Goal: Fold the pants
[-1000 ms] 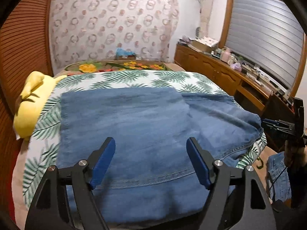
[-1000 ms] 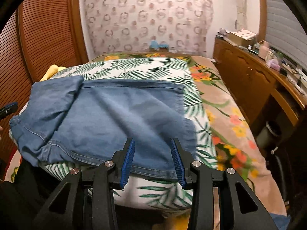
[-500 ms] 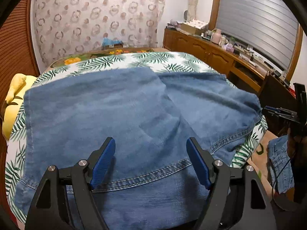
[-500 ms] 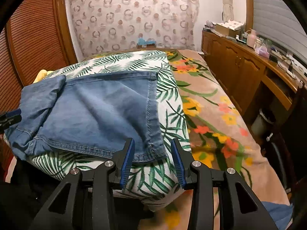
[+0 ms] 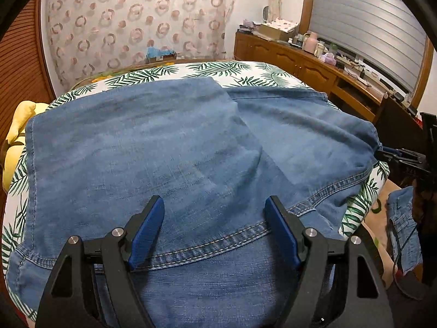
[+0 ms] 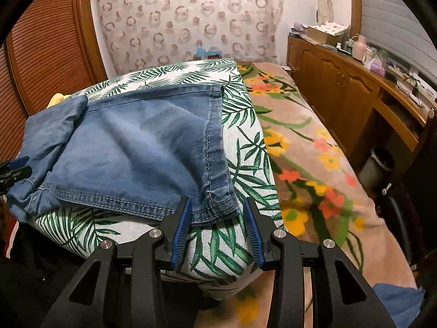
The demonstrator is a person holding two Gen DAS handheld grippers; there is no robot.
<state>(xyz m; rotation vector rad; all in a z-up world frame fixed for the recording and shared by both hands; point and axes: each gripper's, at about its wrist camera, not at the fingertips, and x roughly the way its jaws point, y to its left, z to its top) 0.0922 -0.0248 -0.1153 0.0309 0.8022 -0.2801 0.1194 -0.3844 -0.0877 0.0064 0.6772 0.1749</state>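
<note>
Blue denim pants (image 5: 174, 158) lie spread on a palm-leaf cushion (image 5: 245, 73), one part folded over another. My left gripper (image 5: 215, 213) is open just above the denim near a stitched seam, holding nothing. My right gripper (image 6: 215, 213) is open, its jaws on either side of the hemmed corner of the pants (image 6: 136, 150) at the cushion's front edge (image 6: 218, 248). The right gripper also shows at the far right in the left wrist view (image 5: 401, 158). The left gripper also shows at the far left edge in the right wrist view (image 6: 13, 169).
A floral blanket (image 6: 314, 164) covers the bed right of the cushion. A wooden cabinet with clutter (image 6: 355, 82) runs along the right wall. A yellow pillow (image 5: 16, 136) lies at the left. More denim (image 5: 404, 227) lies on the floor at right.
The left gripper has moved forward and lower over the pants. The right gripper has shifted right along the hem to the corner. Both stayed open.
</note>
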